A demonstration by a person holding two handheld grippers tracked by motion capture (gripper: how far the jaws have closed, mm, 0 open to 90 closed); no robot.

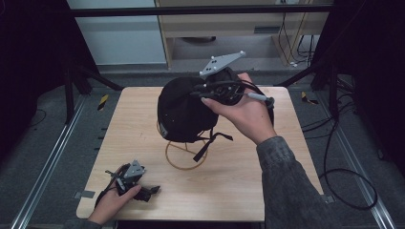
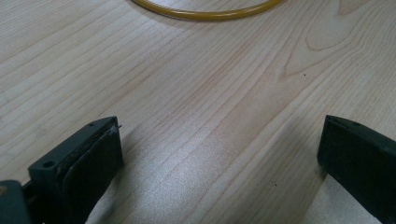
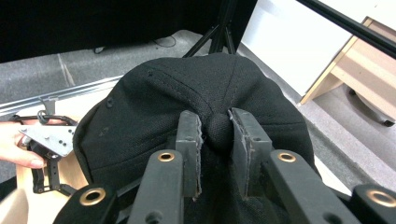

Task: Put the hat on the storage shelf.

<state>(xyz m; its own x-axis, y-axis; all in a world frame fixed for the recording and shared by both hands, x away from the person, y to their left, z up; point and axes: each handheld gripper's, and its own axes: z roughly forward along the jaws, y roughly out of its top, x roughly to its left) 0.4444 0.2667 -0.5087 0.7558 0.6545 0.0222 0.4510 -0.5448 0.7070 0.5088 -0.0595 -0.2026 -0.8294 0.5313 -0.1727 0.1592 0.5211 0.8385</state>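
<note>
On pale woodgrain table (image 1: 229,176), right tool (image 3: 215,140) pinching black mesh cap (image 3: 154,107)

No readable text, label, brand, number or sign on anything in any view.
</note>
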